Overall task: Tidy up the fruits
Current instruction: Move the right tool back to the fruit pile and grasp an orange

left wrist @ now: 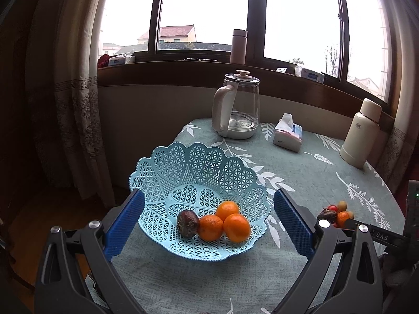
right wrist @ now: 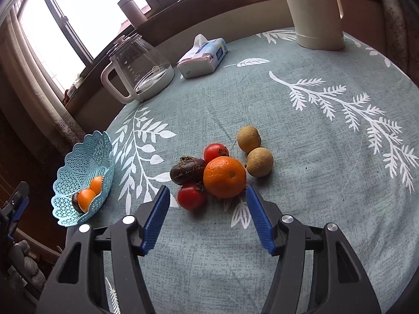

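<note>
Basket (left wrist: pixel 199 180) sits left on the table (right wrist: pixel 288 248) — loose fruit pile (right wrist: pixel 222 170) right of it, before my right gripper (right wrist: pixel 208 206).

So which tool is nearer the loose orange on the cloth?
Right. The right tool hangs open just short of the orange; the left tool is open around the blue basket, off to the side.

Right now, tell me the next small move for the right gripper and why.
Probably ease the right gripper forward and close on the orange. Its jaws stand open just short of the fruit pile, with the orange nearest between them. The blue basket already holds three oranges and a dark fruit, so this one likely goes next.
</note>
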